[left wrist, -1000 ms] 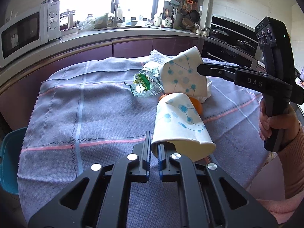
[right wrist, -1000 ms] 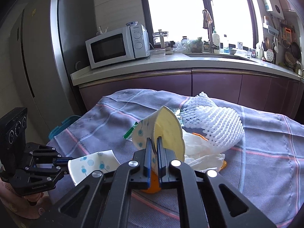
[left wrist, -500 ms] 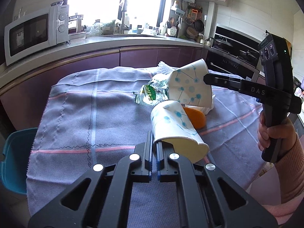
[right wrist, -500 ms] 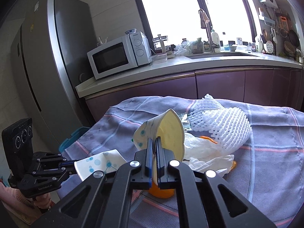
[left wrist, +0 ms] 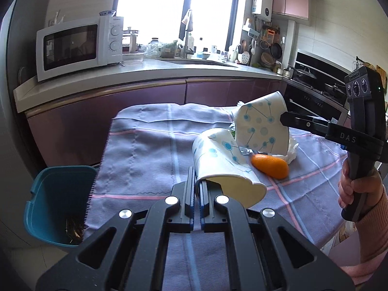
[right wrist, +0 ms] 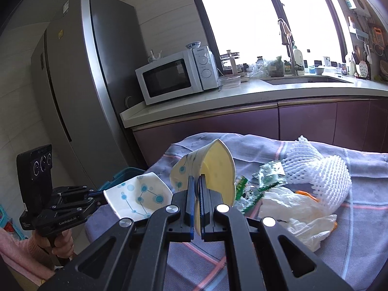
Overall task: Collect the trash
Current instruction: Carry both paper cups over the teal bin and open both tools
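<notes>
My left gripper (left wrist: 197,180) is shut on the rim of a crushed white paper cup with blue dots (left wrist: 218,160), held above the purple tablecloth (left wrist: 145,145). My right gripper (right wrist: 197,183) is shut on the rim of a second dotted paper cup (right wrist: 213,167), also lifted; in the left wrist view this cup (left wrist: 262,126) hangs just right of the first. A teal trash bin (left wrist: 60,194) stands on the floor off the table's left edge, with some litter at its bottom. An orange peel (left wrist: 270,166) lies on the cloth beneath the cups.
A white foam fruit net (right wrist: 320,169), crumpled white tissue (right wrist: 291,208) and a green wrapper (right wrist: 262,181) lie on the cloth. Behind are purple cabinets, a counter with a microwave (left wrist: 77,46), and a tall fridge (right wrist: 80,84) to the left. A person's hands hold both grippers.
Both grippers have risen with their cups. The left view has swung left, and the teal bin has come fully into view beside the table.
</notes>
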Demonstrator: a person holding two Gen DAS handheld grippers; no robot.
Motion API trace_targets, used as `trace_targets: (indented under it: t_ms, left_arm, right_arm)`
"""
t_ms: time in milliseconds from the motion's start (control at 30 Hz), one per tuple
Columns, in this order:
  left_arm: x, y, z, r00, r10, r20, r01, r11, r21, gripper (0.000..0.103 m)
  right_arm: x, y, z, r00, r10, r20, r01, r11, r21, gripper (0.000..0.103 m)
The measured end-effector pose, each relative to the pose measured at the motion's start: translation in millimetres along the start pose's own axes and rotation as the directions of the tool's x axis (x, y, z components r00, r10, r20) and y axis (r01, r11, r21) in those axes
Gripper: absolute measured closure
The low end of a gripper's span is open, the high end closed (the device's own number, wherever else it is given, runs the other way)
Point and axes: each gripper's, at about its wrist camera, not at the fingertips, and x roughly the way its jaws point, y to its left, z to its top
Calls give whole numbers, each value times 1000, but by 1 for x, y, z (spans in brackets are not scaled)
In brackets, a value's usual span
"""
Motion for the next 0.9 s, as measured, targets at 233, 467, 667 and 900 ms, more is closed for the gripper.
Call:
trace_targets:
  t_ms: [233,467,667,900]
  left_arm:
    - [-26,42,-2,996,90,23,-88,994,-65,100]
    - [-46,69,-5,988,152,37,-147,984,-98,100]
    - [-56,84,-6,982,182,44,-175,977,-123,100]
    - [-64,97,-6,975,216,50,-207,968,-143,100]
  right_arm:
    - [31,32,10,997,80,-24,-81,996,-39,100]
    - [56,56,15,989,137,-49,-140,989,-53,100]
    - [70,71,18,984,167,-66,-171,984,-60,100]
    - [82,83,21,979,187,-85,-193,979,-71,100]
